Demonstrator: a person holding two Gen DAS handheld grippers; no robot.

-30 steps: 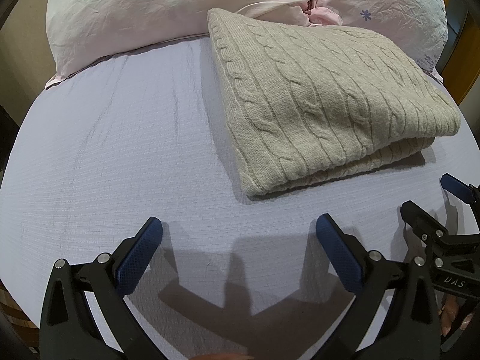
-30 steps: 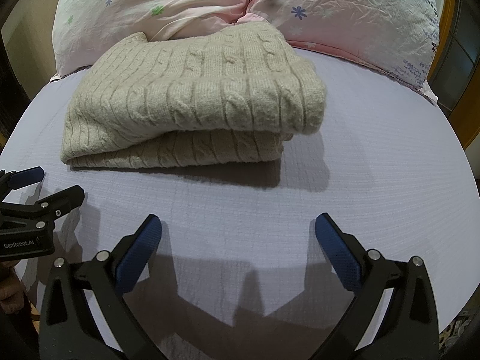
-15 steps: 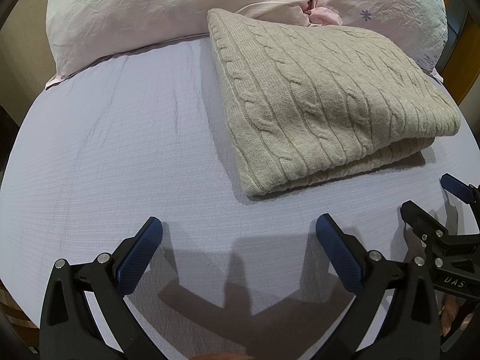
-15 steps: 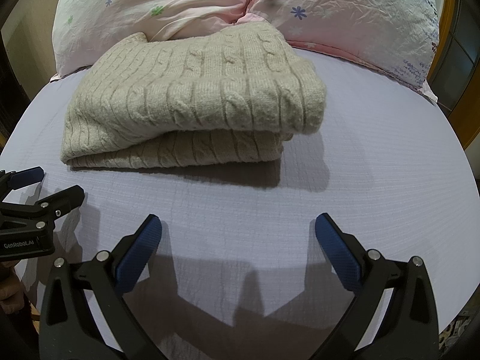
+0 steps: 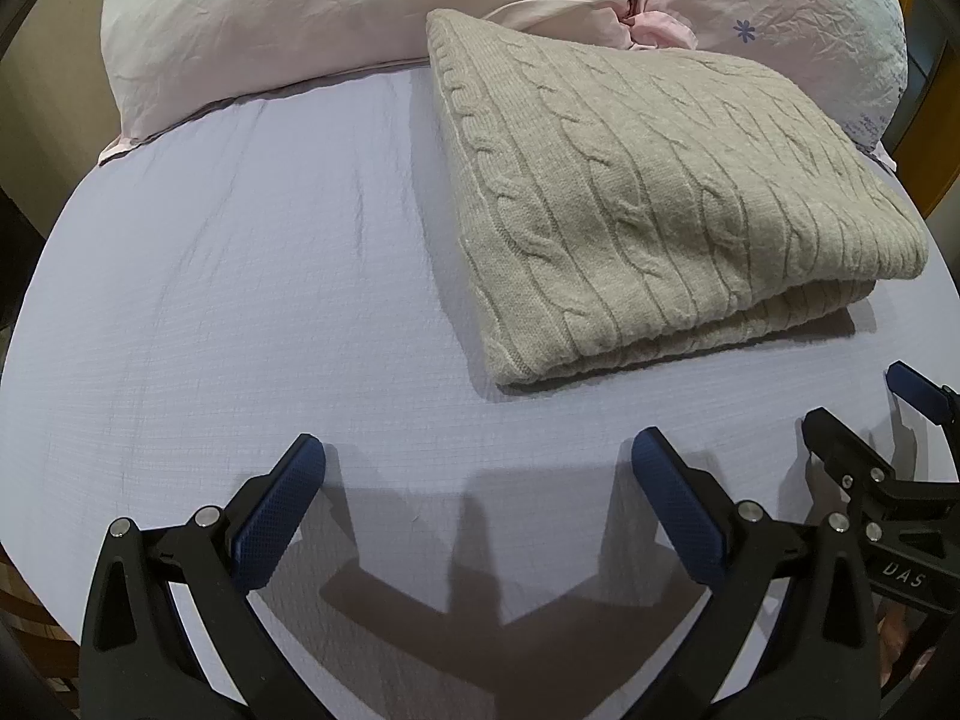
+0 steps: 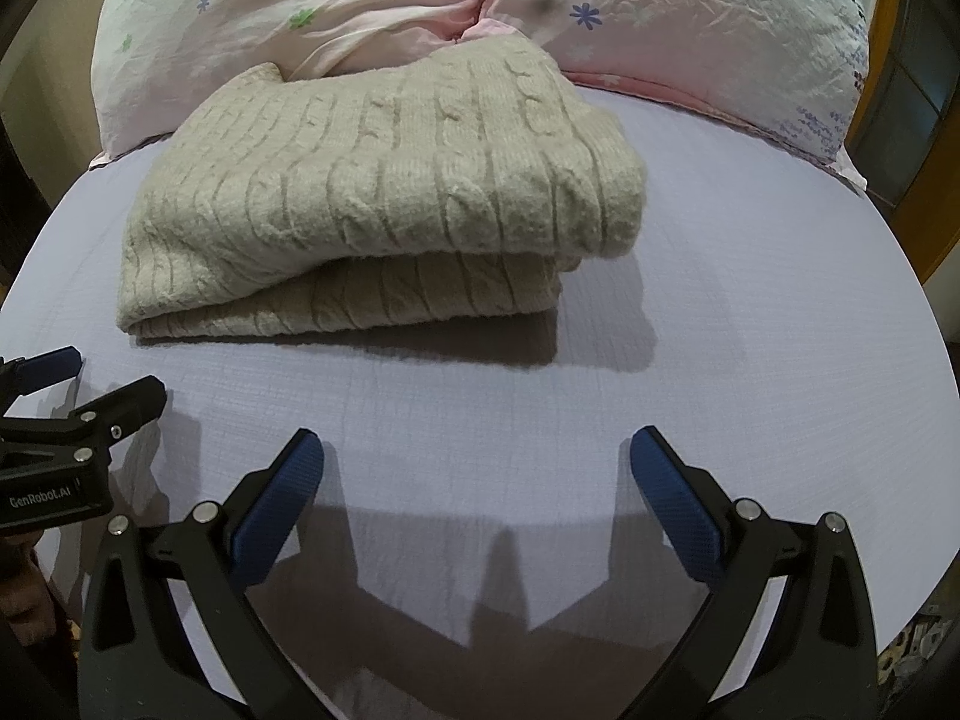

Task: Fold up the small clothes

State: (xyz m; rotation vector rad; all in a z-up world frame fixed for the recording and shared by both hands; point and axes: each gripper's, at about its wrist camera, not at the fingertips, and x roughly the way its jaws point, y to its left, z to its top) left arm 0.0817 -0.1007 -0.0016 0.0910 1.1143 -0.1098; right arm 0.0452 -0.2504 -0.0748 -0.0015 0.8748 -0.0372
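Note:
A beige cable-knit sweater (image 5: 648, 192) lies folded in a thick stack on the lilac bed sheet (image 5: 240, 300); it also shows in the right wrist view (image 6: 384, 204). My left gripper (image 5: 477, 462) is open and empty, low over the sheet, short of the sweater's near left corner. My right gripper (image 6: 477, 459) is open and empty, in front of the sweater's folded edge. Each gripper shows at the edge of the other's view: the right gripper (image 5: 858, 414) and the left gripper (image 6: 108, 384).
Two pink floral pillows (image 6: 420, 6) lie behind the sweater at the head of the bed. Bare sheet (image 6: 750, 300) stretches to the right of the sweater and to its left in the left wrist view. A wooden frame (image 6: 900, 90) stands at the far right.

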